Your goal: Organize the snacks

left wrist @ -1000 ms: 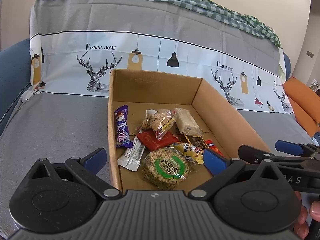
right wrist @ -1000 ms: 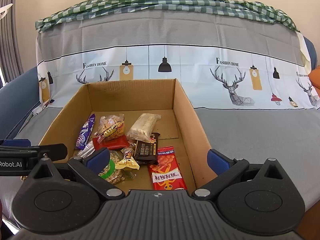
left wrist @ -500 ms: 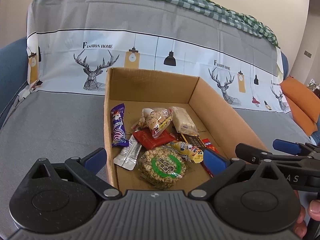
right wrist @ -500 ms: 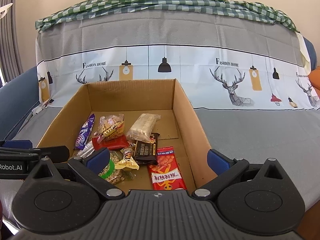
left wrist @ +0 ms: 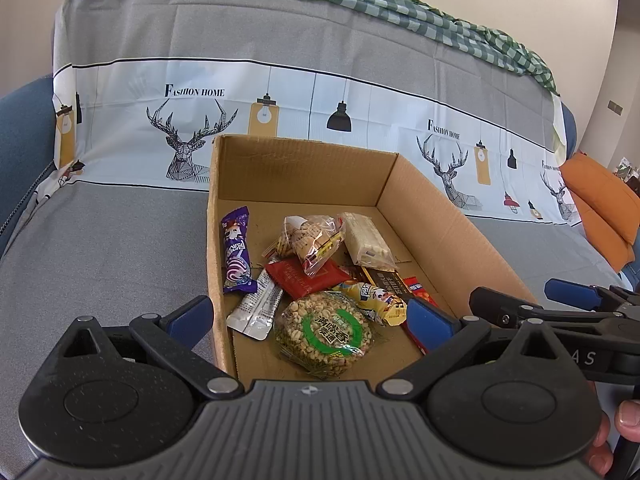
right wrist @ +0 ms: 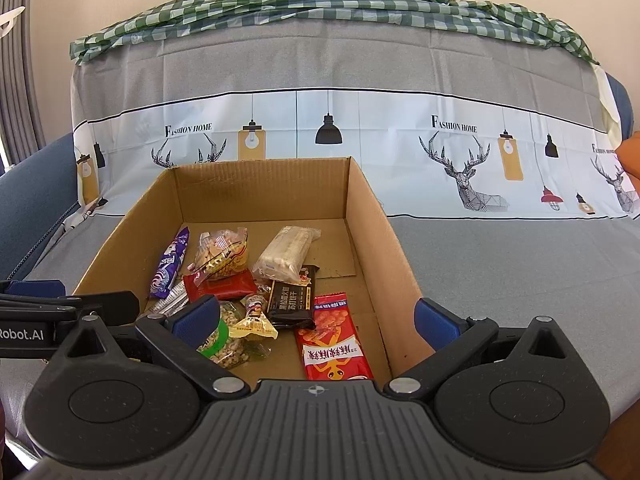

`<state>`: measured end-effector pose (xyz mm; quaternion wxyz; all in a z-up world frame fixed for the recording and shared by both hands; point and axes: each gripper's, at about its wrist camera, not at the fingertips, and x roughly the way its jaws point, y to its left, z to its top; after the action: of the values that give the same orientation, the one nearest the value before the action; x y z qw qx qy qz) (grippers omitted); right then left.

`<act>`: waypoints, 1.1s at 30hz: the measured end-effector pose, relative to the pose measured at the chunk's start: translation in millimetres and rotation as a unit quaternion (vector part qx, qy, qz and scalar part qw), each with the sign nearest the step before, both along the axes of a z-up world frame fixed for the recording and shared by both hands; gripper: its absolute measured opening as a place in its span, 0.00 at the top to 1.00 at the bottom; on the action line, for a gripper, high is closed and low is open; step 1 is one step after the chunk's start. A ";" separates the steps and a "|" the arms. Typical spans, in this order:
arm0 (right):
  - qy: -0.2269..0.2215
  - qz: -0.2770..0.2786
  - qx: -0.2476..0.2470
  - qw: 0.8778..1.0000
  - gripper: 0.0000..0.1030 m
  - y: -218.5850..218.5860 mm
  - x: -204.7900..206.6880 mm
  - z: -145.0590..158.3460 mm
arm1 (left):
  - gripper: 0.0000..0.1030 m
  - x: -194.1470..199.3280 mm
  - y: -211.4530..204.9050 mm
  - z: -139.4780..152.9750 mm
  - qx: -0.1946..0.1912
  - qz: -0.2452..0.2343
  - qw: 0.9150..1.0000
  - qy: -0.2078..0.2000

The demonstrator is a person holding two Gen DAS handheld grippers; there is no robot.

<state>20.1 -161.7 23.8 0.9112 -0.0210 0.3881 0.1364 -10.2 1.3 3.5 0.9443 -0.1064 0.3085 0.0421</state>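
An open cardboard box (left wrist: 436, 216) (right wrist: 260, 188) sits on a grey covered sofa and holds several snack packs. Among them are a purple bar (left wrist: 236, 252) (right wrist: 170, 266), a round puffed-grain cake with a green label (left wrist: 326, 330), a red sachet (left wrist: 304, 276), a black bar (right wrist: 290, 300) and a red peanut pack (right wrist: 334, 344). My left gripper (left wrist: 308, 316) is open and empty, straddling the box's near left wall. My right gripper (right wrist: 316, 316) is open and empty, straddling the near right wall; it also shows in the left wrist view (left wrist: 560, 304).
The sofa back carries a grey and white deer-print cover (right wrist: 460, 168) with a green checked cloth (right wrist: 320, 8) along the top. An orange cushion (left wrist: 604, 208) lies at the far right. Blue sofa armrest (left wrist: 20, 140) at left.
The left gripper has shifted slightly, so the box sits a little further left and lower in its view. The right gripper has barely moved. Both stay open.
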 end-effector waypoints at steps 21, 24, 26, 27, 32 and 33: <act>0.001 0.000 0.000 1.000 0.01 1.4 0.0 0.3 | 0.00 -0.3 0.6 0.4 0.000 -0.002 1.000 -0.001; 0.002 -0.001 0.001 1.000 0.01 1.4 0.0 0.2 | 0.00 -0.3 0.7 0.6 -0.001 -0.002 1.000 -0.003; 0.002 0.000 0.001 1.000 0.01 0.9 0.4 0.0 | 0.00 -0.2 0.7 0.7 -0.002 -0.002 1.000 -0.003; 0.003 0.000 0.001 1.000 0.01 0.8 0.5 0.0 | 0.00 -0.2 0.7 0.7 -0.002 -0.003 1.000 -0.004; 0.010 -0.006 0.006 1.000 0.01 1.1 -0.8 0.0 | 0.00 -0.1 -0.3 0.3 -0.004 -0.005 1.000 -0.005; 0.011 -0.009 0.008 1.000 0.01 0.5 -0.7 -0.2 | 0.00 -0.3 -0.5 0.3 -0.005 -0.007 1.000 -0.007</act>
<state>19.4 -161.1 23.6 0.9080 -0.0090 0.3975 0.1318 -10.6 0.9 3.9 0.9462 -0.1093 0.3027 0.0329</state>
